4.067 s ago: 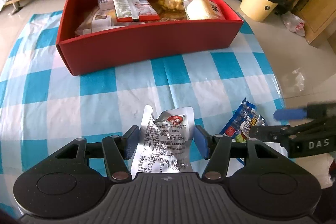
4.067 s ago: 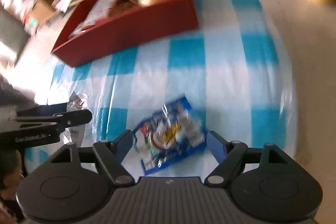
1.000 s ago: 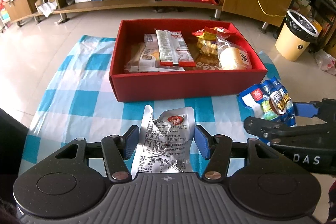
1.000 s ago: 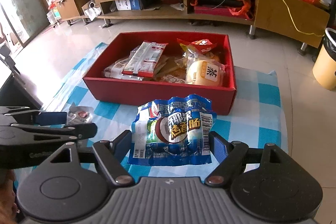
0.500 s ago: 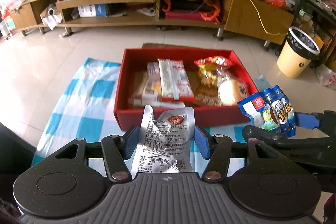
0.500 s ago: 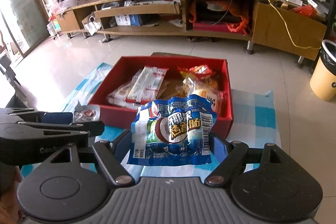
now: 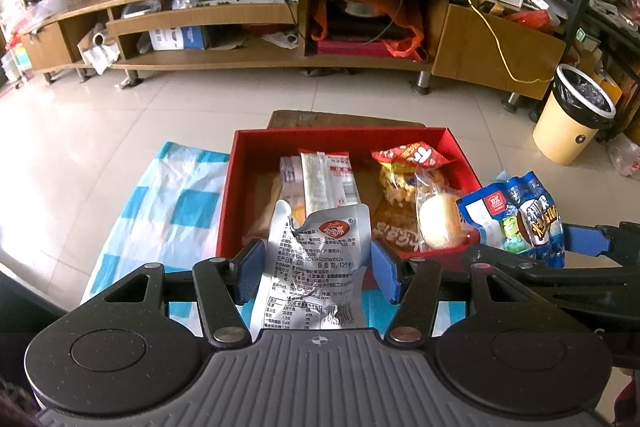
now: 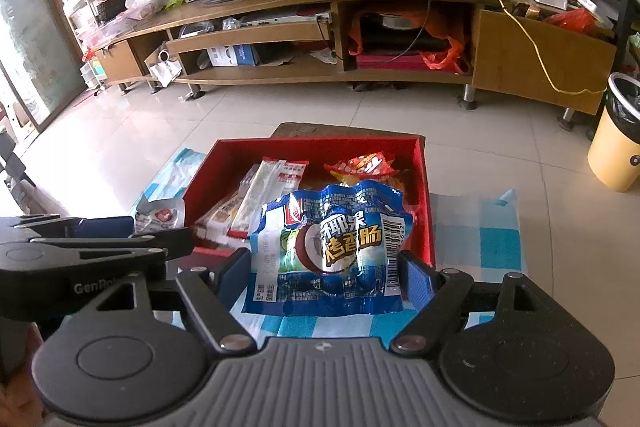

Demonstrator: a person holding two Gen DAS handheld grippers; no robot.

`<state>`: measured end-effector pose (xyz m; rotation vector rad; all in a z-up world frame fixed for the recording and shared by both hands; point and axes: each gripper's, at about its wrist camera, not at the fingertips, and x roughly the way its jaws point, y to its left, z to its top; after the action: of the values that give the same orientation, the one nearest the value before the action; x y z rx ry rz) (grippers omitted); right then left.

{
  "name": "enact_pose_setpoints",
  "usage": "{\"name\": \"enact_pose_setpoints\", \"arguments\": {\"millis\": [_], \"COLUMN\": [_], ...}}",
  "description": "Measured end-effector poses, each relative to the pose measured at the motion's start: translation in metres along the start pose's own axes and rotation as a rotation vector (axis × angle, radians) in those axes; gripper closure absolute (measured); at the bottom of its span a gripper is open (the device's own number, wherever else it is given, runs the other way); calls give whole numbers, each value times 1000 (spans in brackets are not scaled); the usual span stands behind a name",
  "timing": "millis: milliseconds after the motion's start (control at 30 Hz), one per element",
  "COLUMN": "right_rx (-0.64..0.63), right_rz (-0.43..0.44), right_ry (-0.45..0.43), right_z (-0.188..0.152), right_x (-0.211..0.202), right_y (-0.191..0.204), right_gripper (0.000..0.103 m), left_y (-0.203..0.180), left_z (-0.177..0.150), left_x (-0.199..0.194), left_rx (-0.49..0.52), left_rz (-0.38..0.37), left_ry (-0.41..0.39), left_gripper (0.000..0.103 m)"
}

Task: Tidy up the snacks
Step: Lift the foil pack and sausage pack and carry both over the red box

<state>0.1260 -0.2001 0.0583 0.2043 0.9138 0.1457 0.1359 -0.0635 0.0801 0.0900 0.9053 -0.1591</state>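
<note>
Carrying both packs at once so one trip fills the red cardboard box (image 7: 344,137): left tongs (image 7: 316,269) pinch a crinkled silver foil pouch (image 7: 316,259), right tongs (image 8: 324,275) pinch a blue plastic sausage pack (image 8: 332,247). Both hang upright over the near wall, probably ready to drop in.

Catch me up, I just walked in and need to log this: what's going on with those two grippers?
A person is sorting snacks with a handheld gripper in each hand. The left gripper is shut on a silver pouch, the right gripper on a blue sausage pack. Both are held in the air in front of the red box, which sits on a checked cloth and already holds several snack packets. Neither item is in the box yet.
</note>
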Motion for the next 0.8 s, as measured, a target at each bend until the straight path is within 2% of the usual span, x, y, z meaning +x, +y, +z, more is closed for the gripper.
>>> {"name": "enact_pose_setpoints", "arguments": {"millis": [800], "right_rx": [30], "right_rz": [-17], "right_ry": [5], "right_z": [34], "right_x": [27], "right_y": [-14], "right_gripper": [28], "left_y": [-7], "left_z": [36], "left_x": [27], "left_rx": [8], "left_rz": [35], "left_ry": [-8], "left_gripper": [39]}}
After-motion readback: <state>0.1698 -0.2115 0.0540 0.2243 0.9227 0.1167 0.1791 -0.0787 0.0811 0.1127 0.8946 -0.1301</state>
